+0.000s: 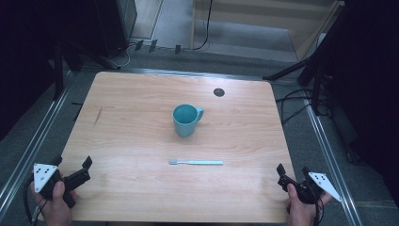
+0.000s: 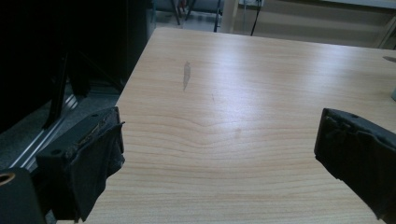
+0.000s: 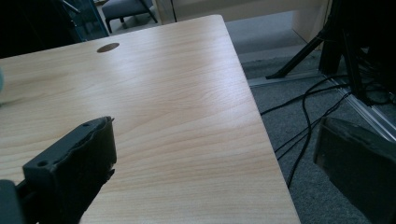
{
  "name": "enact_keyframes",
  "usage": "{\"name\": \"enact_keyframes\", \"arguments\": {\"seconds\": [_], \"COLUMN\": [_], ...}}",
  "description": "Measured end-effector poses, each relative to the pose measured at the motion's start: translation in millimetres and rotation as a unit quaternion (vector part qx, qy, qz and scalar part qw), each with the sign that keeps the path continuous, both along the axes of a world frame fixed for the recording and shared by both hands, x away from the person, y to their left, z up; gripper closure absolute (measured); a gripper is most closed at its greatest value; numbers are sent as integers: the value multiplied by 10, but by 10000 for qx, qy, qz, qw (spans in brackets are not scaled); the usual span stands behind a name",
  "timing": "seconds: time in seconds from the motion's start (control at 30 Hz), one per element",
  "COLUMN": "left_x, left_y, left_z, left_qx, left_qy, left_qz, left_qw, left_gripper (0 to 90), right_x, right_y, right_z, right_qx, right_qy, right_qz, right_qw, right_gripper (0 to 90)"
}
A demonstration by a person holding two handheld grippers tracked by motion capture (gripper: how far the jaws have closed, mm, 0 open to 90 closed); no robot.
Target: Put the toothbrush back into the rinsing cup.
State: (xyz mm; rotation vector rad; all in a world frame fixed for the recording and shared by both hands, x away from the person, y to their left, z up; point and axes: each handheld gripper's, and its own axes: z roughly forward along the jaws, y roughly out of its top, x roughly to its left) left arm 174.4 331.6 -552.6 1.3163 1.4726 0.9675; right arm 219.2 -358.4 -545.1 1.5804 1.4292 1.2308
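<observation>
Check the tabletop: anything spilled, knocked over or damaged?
Nothing spilled or tipped. The teal mug stands upright, and the toothbrush lies flat in front of it. One oddity: a short dark scuff on the table toward its left edge.

Mug (image 1: pixel 187 120): I see teal.
Toothbrush (image 1: pixel 196 162): I see light blue.
Table (image 1: pixel 131 141): I see pale wood grain.

Dim, bluish light; soft tabletop glare
</observation>
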Motion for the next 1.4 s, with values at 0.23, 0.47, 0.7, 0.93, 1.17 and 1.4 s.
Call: {"name": "enact_keyframes", "arguments": {"seconds": [0.23,0.47,0.7,0.93,1.17,1.4], "left_x": [0,3,3,5,7,9], "left_y": [-1,6,6,10,12,14], "left_z": [0,0,1,0,0,1], "left_qx": [-5,-35,-27,-57,-65,-69], "left_qy": [-1,12,23,15,24,49], "left_qz": [5,17,18,23,20,10], "left_qw": [10000,10000,10000,10000,10000,10000], "left_gripper": [14,14,14,14,14,14], "right_x": [-12,57,197,384,671,936], "right_y": [-2,40,245,519,909,1316], "right_z": [14,72,216,433,673,794], "right_qx": [-45,-219,-615,-906,-1372,-1814], "right_qy": [-9,269,544,893,1749,2454], "right_qz": [-32,6,298,1216,1928,2383], "right_qw": [10000,9994,9962,9844,9557,9220], "right_gripper": [63,175,440,576,709,858]}}
